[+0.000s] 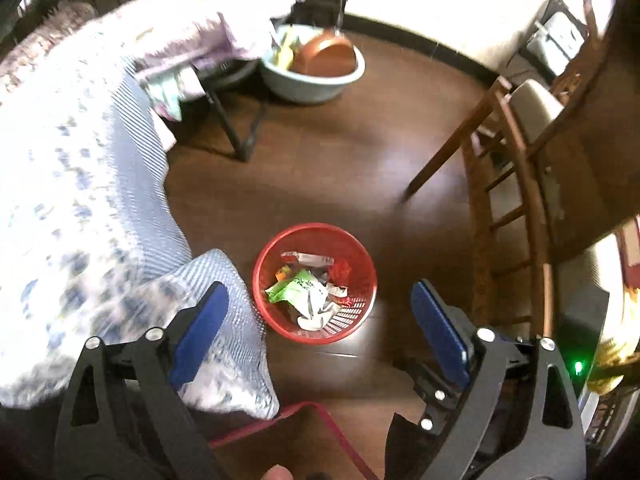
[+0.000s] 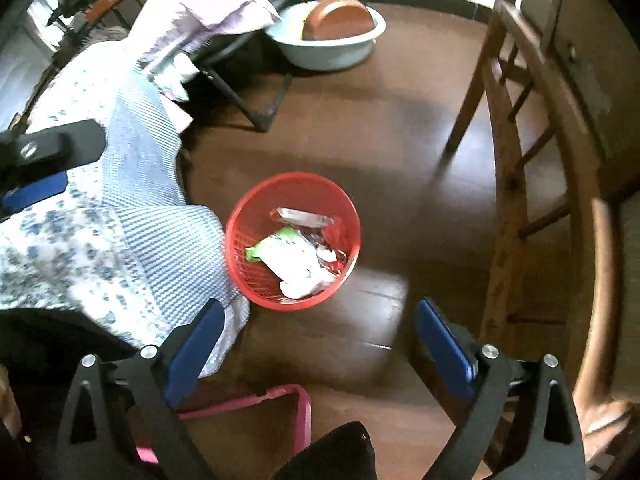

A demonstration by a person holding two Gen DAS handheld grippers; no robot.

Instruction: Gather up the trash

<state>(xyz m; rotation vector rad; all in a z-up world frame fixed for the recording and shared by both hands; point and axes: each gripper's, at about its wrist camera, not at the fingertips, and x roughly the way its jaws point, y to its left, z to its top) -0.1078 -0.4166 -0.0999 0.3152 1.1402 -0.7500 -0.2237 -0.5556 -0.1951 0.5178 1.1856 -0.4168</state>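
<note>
Both the left gripper and right gripper hang wide and empty above a red basket on the floor, likely because the wrappers already lie inside.

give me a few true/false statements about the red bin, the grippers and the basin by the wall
1. The red basket stands upright on the wooden floor. True.
2. The basket is empty. False: it holds wrappers, among them a green and white packet.
3. The left gripper holds a wrapper. False: its jaws stand open with nothing between them.
4. The right gripper is open too. True.
5. The pale basin holds a brown bowl. True.
6. The basket sits under the wooden chair. False: it stands beside the patterned bedding.
</note>
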